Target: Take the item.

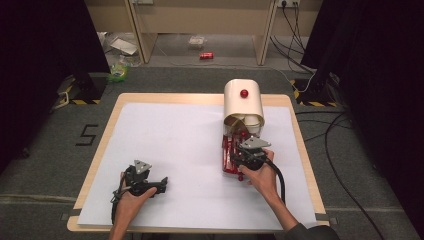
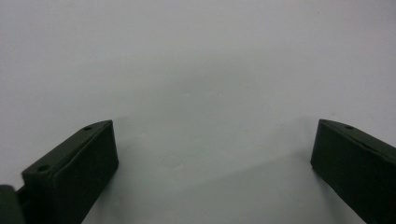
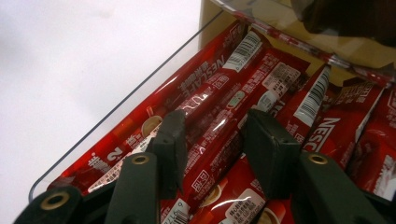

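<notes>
Near the desk's front-left corner, on the white paper sheet [image 1: 175, 150] covering the light wooden desk [image 1: 107, 127]: the left hand-held gripper [image 1: 161, 184], gripped by the person's left hand [image 1: 131, 200], lying low and pointing right. In the left gripper view, jaws spread wide apart, only bare white sheet between them. Right of centre, at the desk's far edge: a cream cylindrical dispenser with a red knob [image 1: 243, 102], open at its front, with a clear plastic tray [image 3: 140, 88] full of red Nescafe coffee stick sachets [image 3: 261, 79] running toward the person. Over that tray: the right hand-held gripper [image 1: 239, 152], carried by the right hand [image 1: 262, 176]. In the right gripper view, jaws partly closed either side of one red stick sachet [image 3: 212, 135] lying lengthwise on the pile, pads at its sides; firm pinch or mere touch, cannot tell.
</notes>
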Demonstrator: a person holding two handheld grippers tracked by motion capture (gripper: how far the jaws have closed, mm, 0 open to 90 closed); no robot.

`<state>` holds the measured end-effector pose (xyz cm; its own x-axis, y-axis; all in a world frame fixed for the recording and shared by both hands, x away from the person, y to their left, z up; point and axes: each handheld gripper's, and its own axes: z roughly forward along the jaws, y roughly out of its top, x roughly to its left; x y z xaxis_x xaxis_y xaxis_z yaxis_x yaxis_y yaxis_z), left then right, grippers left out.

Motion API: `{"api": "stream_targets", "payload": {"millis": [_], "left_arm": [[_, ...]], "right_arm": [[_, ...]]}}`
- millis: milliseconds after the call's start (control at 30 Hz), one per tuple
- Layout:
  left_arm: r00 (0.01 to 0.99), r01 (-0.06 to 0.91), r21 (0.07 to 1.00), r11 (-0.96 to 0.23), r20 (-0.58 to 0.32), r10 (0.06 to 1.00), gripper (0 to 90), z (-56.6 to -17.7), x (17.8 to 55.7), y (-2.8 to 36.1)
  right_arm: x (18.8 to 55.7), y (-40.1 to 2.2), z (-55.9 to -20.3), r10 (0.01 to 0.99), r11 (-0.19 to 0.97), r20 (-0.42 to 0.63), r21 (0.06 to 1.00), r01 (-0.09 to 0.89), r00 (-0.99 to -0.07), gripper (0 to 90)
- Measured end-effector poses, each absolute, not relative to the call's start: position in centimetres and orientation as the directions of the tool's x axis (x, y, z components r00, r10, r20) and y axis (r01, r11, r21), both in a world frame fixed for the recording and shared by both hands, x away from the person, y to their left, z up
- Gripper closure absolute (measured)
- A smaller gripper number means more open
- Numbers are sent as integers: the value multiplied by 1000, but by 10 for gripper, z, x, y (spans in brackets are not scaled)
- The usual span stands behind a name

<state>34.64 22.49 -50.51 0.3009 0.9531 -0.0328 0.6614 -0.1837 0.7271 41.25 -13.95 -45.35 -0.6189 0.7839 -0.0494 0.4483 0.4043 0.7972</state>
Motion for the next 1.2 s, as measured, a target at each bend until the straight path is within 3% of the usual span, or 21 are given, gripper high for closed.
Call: {"api": "stream_targets", "payload": {"millis": [333, 533, 700, 1200], "left_arm": [[301, 661, 727, -183, -33, 953, 0, -505, 346, 225], [301, 661, 728, -182, -35, 953, 0, -505, 346, 225], [302, 661, 728, -182, -36, 953, 0, -505, 346, 226], [302, 662, 728, -181, -38, 953, 1, -505, 346, 226]], "right_arm": [[415, -145, -456, 781, 381, -25, 811, 444, -624, 708], [415, -151, -454, 764, 354, 4, 833, 425, -645, 843], [414, -155, -449, 742, 317, 71, 839, 442, -667, 856], [406, -167, -437, 703, 293, 126, 845, 447, -700, 861]]}}
